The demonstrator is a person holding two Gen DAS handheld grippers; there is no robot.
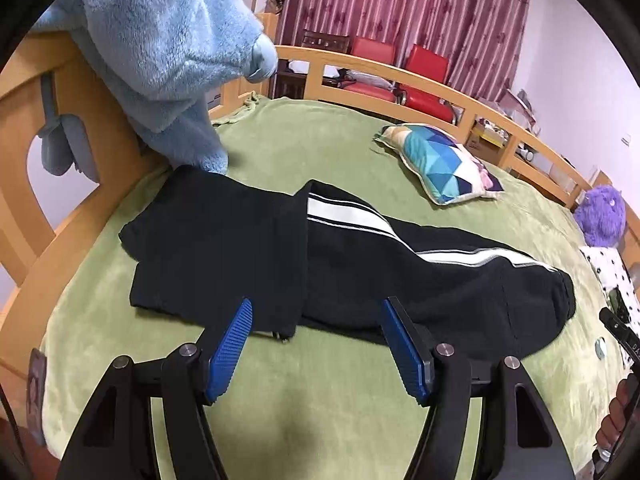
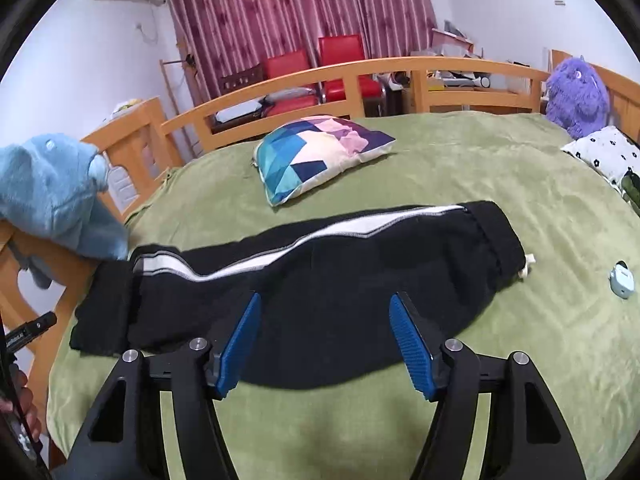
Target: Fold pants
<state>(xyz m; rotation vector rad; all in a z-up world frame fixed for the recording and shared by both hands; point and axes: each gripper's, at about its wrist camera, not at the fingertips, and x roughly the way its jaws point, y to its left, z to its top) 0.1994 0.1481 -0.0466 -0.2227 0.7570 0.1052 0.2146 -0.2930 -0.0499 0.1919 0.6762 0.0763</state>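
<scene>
black pants (image 2: 312, 280) with a white side stripe (image 2: 352, 226) lie along the near edge of a green bed (image 2: 460, 168), legs laid one over the other and the leg ends turned back over the middle at the bed's left end, beside a blue plush (image 2: 52, 196) slumped on the wooden rail (image 2: 360, 68). the waistband, drawstring showing, points toward the right end. the left gripper (image 1: 316, 312) hangs above the near hem of the folded-back part, jaws spread wide and holding nothing; the right gripper (image 2: 325, 308) hovers over the seat, likewise wide apart and empty. by the look of it, the lengthwise fold and a first crosswise fold are done; one more fold, bringing the waist over or the bundle in half, appears to remain. a pillow (image 2: 316, 152) sits toward the far edge.
</scene>
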